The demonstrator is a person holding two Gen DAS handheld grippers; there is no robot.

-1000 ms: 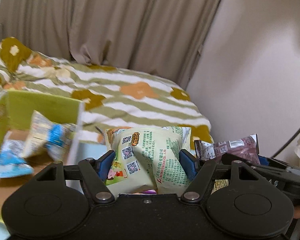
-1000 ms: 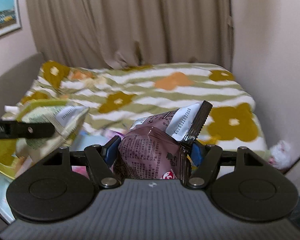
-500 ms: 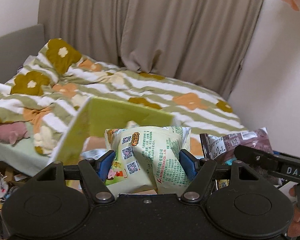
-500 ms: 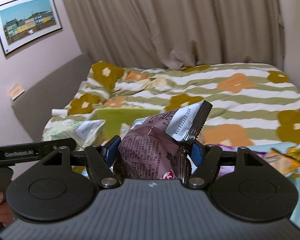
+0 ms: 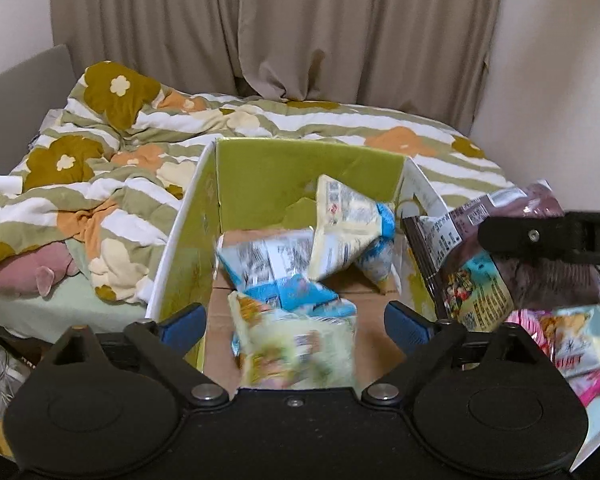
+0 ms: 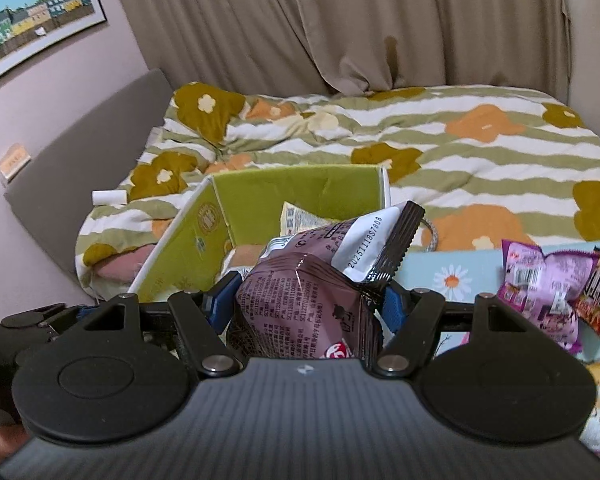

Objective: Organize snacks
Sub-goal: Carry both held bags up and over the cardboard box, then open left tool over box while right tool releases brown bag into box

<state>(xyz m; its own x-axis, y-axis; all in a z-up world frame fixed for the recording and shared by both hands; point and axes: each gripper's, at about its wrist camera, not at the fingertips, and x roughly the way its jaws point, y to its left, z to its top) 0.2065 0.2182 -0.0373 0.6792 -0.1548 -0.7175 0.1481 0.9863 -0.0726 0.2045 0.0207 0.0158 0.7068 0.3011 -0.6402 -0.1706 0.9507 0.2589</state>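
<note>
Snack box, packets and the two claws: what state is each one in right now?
Green box: open at the top, several packets inside.
Pale green packet: blurred, loose between the open jaws, over the box.
Left gripper: open, jaws have just been opening.
Purple packet: clamped, crumpled.
Right gripper: closed on the purple packet.
Pink packets: lying outside the box on the table.

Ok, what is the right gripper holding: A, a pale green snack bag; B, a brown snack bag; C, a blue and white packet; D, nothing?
B: the right gripper has its fingers pressed on the brown bag.
</note>
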